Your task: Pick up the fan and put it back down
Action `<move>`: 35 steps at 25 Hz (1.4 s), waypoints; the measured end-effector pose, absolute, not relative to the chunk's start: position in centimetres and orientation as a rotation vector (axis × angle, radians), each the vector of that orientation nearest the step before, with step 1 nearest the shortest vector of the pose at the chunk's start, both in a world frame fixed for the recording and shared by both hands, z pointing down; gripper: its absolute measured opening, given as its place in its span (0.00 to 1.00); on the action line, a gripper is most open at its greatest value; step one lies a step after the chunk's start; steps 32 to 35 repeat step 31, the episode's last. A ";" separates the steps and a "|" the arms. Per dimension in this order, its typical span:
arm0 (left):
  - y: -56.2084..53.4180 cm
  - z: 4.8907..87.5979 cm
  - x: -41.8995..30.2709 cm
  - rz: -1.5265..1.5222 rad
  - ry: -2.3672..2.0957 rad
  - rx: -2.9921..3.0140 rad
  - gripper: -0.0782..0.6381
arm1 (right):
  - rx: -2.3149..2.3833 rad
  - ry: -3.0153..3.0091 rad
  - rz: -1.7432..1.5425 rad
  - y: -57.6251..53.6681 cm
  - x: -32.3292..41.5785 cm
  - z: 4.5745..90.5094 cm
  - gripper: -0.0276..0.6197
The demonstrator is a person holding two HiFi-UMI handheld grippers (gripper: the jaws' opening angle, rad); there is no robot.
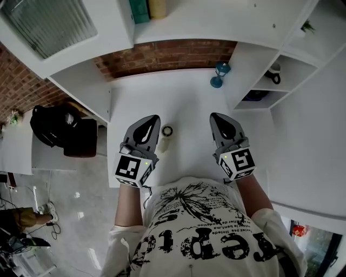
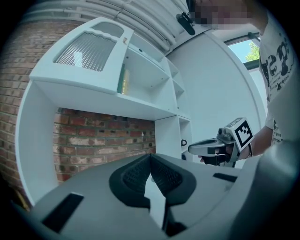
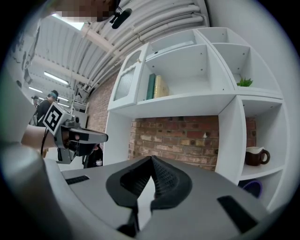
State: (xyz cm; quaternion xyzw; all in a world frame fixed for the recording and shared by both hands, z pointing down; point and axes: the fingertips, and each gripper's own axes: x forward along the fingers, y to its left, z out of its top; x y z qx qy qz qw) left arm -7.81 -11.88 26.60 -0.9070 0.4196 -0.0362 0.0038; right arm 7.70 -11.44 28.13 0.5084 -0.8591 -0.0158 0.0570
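A small cream object with a black ring on top (image 1: 165,138), which looks like the fan, stands on the white desk (image 1: 189,103) just right of my left gripper. The left gripper (image 1: 153,119) hovers above the desk's near edge, its jaws shut with nothing between them (image 2: 150,157). The right gripper (image 1: 215,117) is held level at the same height to the right, jaws also shut and empty (image 3: 151,159). Neither gripper touches the object. Each gripper shows in the other's view, the right gripper (image 2: 194,149) and the left gripper (image 3: 104,137).
A blue stand-like item (image 1: 219,74) sits at the desk's back right. White shelves hold books (image 1: 148,8), a mug (image 3: 255,156), a dark blue bowl (image 1: 255,96) and a small plant (image 3: 244,82). A brick wall backs the desk. A black bag (image 1: 54,127) lies on the left.
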 end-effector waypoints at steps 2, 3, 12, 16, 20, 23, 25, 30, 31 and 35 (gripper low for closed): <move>-12.0 26.4 -7.7 -0.116 1.325 -2.838 0.13 | 1.546 -2.607 -0.035 -11.5 7.9 28.2 0.06; -12.1 26.4 -7.7 -0.118 1.328 -2.837 0.13 | 1.548 -2.608 -0.029 -11.5 8.0 28.2 0.06; -12.5 25.6 -6.4 -0.129 1.330 -2.828 0.13 | 1.537 -2.618 -0.046 -11.6 8.8 28.1 0.06; -12.5 25.9 -5.9 -0.152 1.329 -2.834 0.13 | 1.568 -2.611 -0.038 -11.8 9.5 28.0 0.06; -12.5 26.3 -5.6 -0.158 1.342 -2.842 0.13 | 1.580 -2.609 -0.042 -11.8 9.8 28.0 0.06; -12.5 26.6 -5.3 -0.172 1.339 -2.847 0.13 | 1.590 -2.605 -0.040 -11.7 10.2 28.1 0.06; -12.5 26.8 -5.1 -0.184 1.342 -2.847 0.13 | 1.594 -2.606 -0.034 -11.6 10.4 28.2 0.06; -12.3 27.1 -4.7 -0.192 1.351 -2.855 0.13 | 1.603 -2.605 -0.020 -11.3 10.8 28.5 0.06; -12.3 27.2 -4.6 -0.193 1.352 -2.860 0.13 | 1.605 -2.604 -0.017 -11.2 10.9 28.6 0.06; -12.3 27.2 -4.6 -0.193 1.352 -2.860 0.13 | 1.605 -2.604 -0.017 -11.2 10.9 28.6 0.06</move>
